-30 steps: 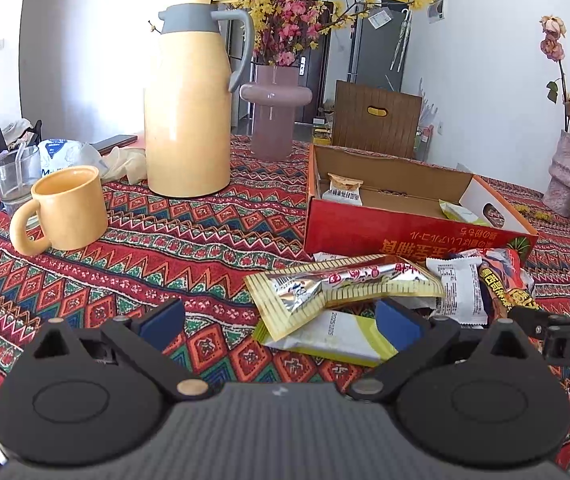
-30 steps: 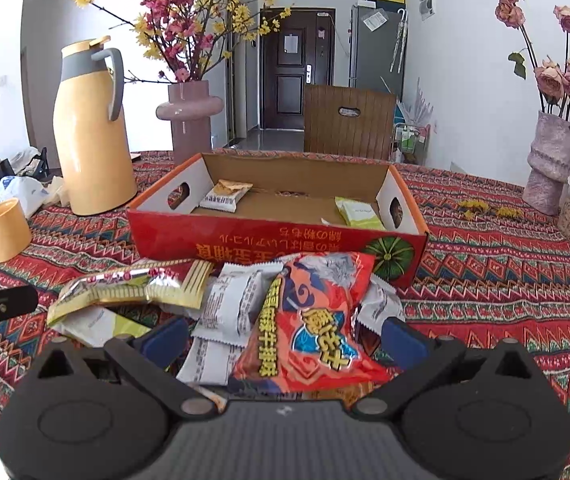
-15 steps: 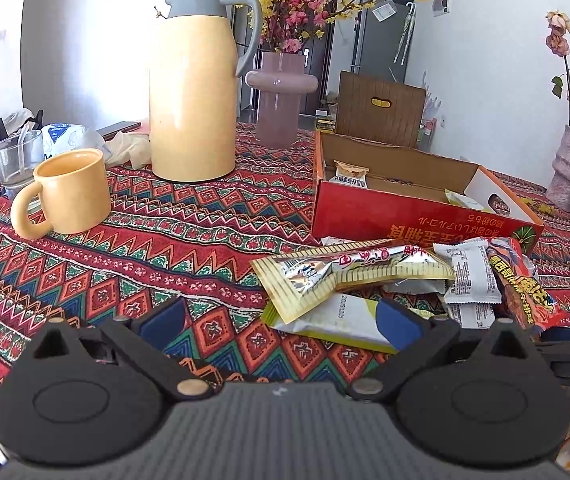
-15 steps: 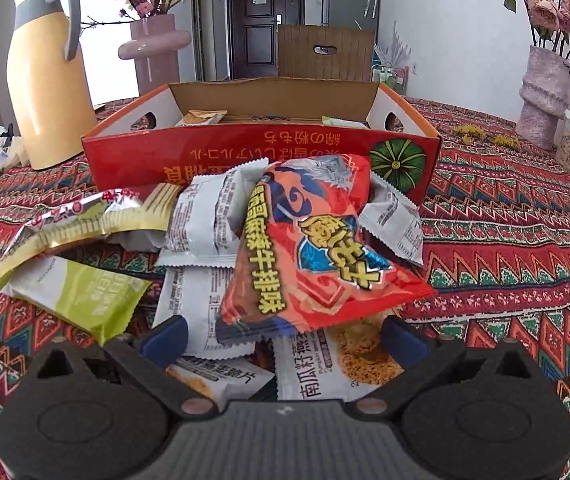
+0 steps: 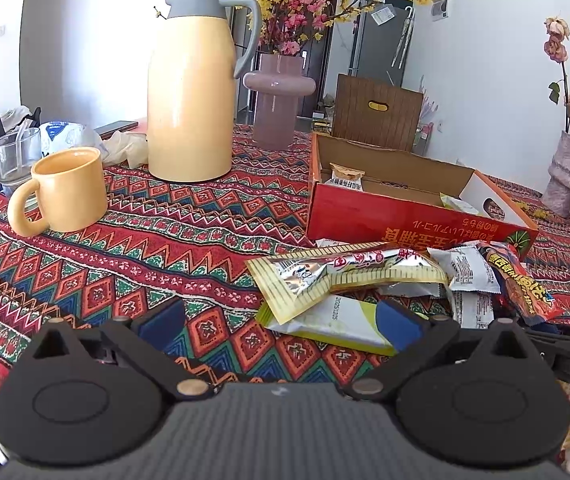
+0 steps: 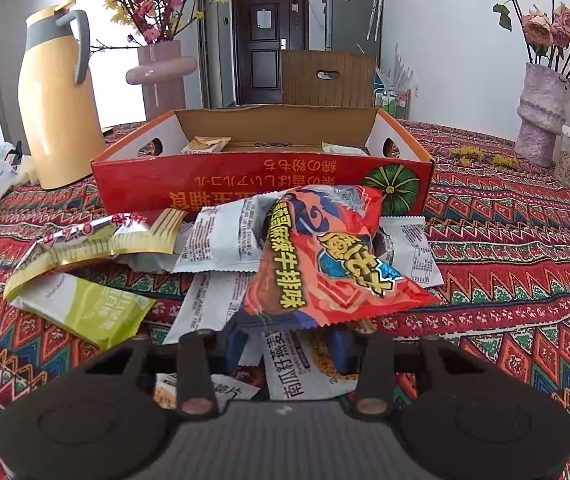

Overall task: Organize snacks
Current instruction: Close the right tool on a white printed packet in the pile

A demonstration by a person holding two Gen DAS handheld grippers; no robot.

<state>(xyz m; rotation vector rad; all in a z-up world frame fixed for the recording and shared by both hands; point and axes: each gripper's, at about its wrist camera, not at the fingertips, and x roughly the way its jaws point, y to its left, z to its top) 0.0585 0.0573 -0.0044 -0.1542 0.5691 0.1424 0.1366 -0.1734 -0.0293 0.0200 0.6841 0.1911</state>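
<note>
My right gripper (image 6: 287, 350) is clenched on the red-orange snack bag (image 6: 325, 256), atop the pile just near of the red box (image 6: 261, 178); my left gripper (image 5: 281, 326) hangs released over the tablecloth (image 5: 133, 264).

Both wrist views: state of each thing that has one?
left tool: open, holding nothing
right tool: shut on the orange snack bag
red box: open, two packets inside
yellow mug: upright
thermos jug: upright, lid on
silver-gold packet: lying on the pile
</note>
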